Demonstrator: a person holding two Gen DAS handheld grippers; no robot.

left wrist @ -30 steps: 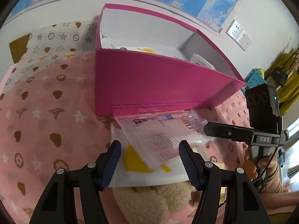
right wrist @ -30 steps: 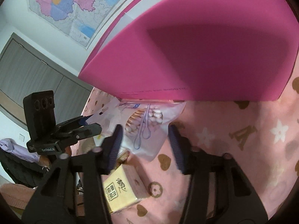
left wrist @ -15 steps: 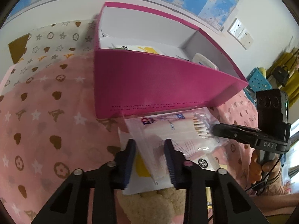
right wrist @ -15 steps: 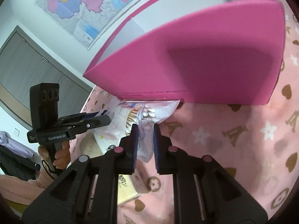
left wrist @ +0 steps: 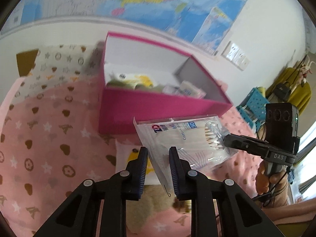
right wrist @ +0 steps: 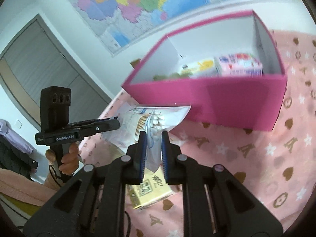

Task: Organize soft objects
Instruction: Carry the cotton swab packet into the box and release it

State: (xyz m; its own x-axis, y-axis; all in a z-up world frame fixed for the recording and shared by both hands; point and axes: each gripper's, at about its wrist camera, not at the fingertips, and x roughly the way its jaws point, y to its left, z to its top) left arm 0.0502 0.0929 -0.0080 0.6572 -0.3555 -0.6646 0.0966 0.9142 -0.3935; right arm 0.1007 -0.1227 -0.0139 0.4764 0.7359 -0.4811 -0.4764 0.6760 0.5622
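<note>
A clear bag of cotton swabs (left wrist: pixel 185 140) is held above the pink cloth, before the pink box (left wrist: pixel 158 110), pinched at opposite ends by the closed left claw (left wrist: pixel 158 158) and right claw (right wrist: pixel 154 142).

Both grippers' fingers (left wrist: pixel 144 164) clamped together.

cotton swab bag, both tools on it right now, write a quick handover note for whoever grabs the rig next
Left tool: shut on one end of the cotton swab bag.
Right tool: shut on the other end.
The bag hangs between them, clear of the pink cloth, just in front of the pink box.
Done: box already holds a few packs.
Left: carry the bag over the front wall, release. The plush toy, yellow tissue pack and white pouch remain outside.
</note>
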